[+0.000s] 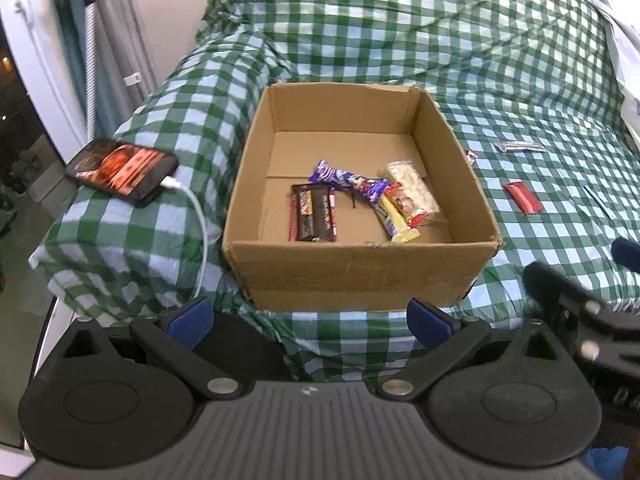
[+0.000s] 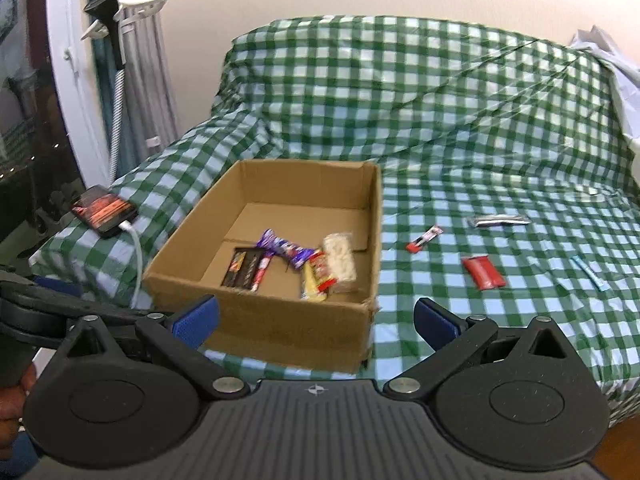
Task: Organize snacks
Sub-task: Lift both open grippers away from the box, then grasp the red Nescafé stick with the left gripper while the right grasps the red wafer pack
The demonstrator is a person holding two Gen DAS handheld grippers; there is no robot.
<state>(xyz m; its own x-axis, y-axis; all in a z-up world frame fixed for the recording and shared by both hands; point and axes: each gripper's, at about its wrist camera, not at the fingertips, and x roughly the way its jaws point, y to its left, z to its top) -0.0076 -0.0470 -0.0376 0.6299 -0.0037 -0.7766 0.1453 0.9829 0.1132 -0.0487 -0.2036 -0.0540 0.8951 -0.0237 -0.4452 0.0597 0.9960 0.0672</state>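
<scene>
1. While both tools hang back short of the cardboard box [image 1: 360,268], the left gripper [image 1: 310,316] points straight at its near wall, its jaws spread wide with nothing between them.
2. Level and just off the edge of the green checked cloth [image 2: 440,120], the right gripper [image 2: 316,318] aims at the box's near right corner; its jaws are also spread wide and hold nothing.
3. Seen from the left wrist, the right tool's black frame sits close at the right edge, blurred; from the right wrist, the left tool shows at the left edge, with part of a hand [image 2: 16,396] below it.
4. Inside the box lie a dark chocolate bar [image 1: 316,212], a purple wrapped candy [image 1: 348,180] above it, a yellow bar [image 1: 394,216] partly under a red-and-white wrapper [image 1: 404,202], and a clear packet of pale pieces [image 1: 412,184], all clustered toward the near half of the floor.
5. Outside, on the cloth to the right of the box, sit a small red-and-black stick [image 2: 424,239] nearest the box, a flat red packet [image 2: 483,272] farther right, a silver wrapper [image 2: 498,221] behind them, and a thin blue strip [image 2: 590,274] farthest right.
6. Left of the box, a phone [image 1: 122,170] with a lit screen rests on the cloth, a white cable [image 1: 200,232] plugged into it and trailing down.
</scene>
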